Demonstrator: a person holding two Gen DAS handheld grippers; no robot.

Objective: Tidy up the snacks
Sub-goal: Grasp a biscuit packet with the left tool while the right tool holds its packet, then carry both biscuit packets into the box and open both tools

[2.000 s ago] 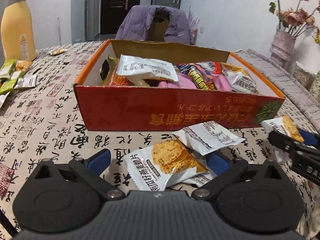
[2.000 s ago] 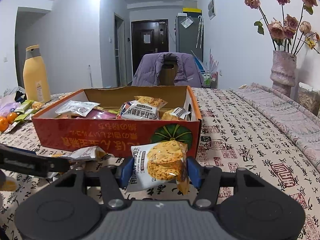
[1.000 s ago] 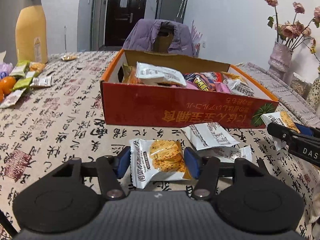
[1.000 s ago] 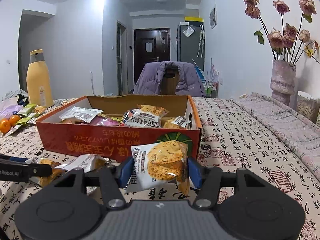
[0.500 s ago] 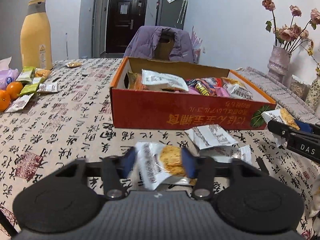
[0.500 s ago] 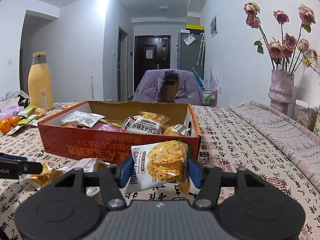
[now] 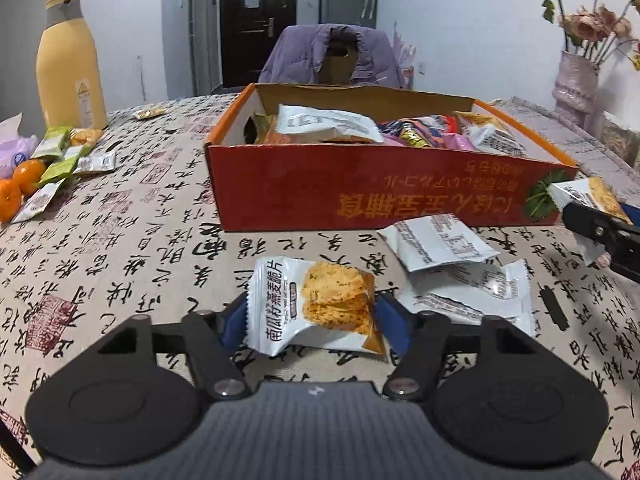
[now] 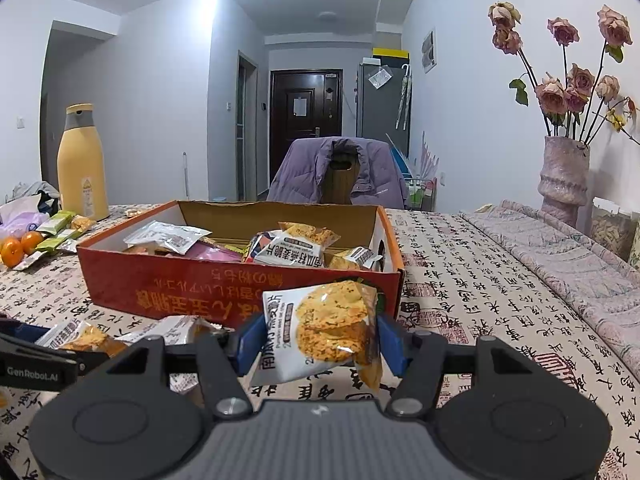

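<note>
My left gripper [image 7: 312,312] has a white oat-cracker packet [image 7: 280,308] between its blue pads, low over the table in front of the red snack box [image 7: 360,196]. Its jaws are closing and both pads press on the packet. My right gripper [image 8: 319,340] is shut on a second cracker packet [image 8: 320,324], held clear of the table near the box [image 8: 180,284] and its right corner. Several snack packets fill the box. Two loose white packets [image 7: 436,240] [image 7: 472,292] lie beside the left gripper.
A yellow bottle [image 7: 70,64], oranges [image 7: 20,184] and green snack bars [image 7: 56,148] sit far left. A chair with a purple jacket [image 7: 332,56] stands behind the box. A vase of flowers [image 8: 564,180] and a folded cloth [image 8: 560,248] are on the right.
The packet in the left jaws shifted and now stands tilted up, face towards the camera. The left gripper drew slightly back from the box. The right gripper keeps its packet and has barely moved.
</note>
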